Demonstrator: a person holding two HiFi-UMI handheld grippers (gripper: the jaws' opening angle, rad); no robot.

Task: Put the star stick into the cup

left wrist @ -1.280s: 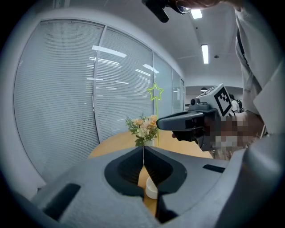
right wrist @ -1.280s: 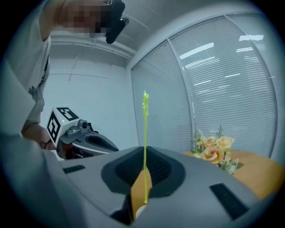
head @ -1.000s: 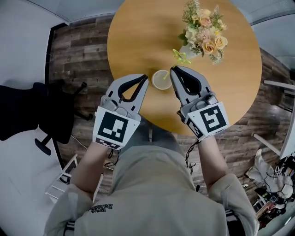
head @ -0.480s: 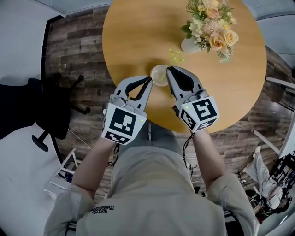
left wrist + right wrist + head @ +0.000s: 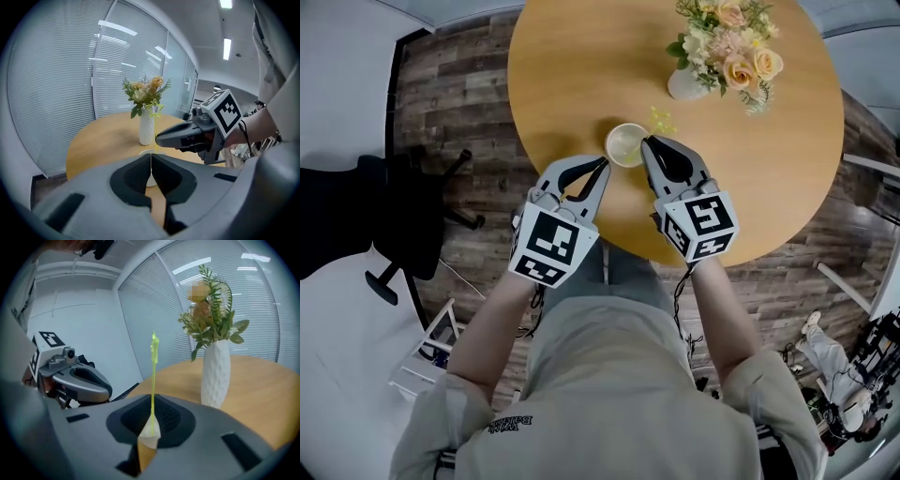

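Round wooden table (image 5: 581, 75) with two hand-held tools at its near edge, seen from above.
Beyond the right tool's tips and well apart from them stands a white vase (image 5: 684, 86) of flowers (image 5: 727, 37). Left tool (image 5: 605, 162): jaws pressed together with nothing between them, tips just beside the cup (image 5: 626, 144), which sits to their right. Right tool (image 5: 647, 142): jaws clamped on the thin yellow-green stem of the star stick (image 5: 153, 380), tips at the cup's other side. The stick stands upright, its star above the right tool and its lower end going down to the cup's mouth; whether it touches the bottom cannot be told.
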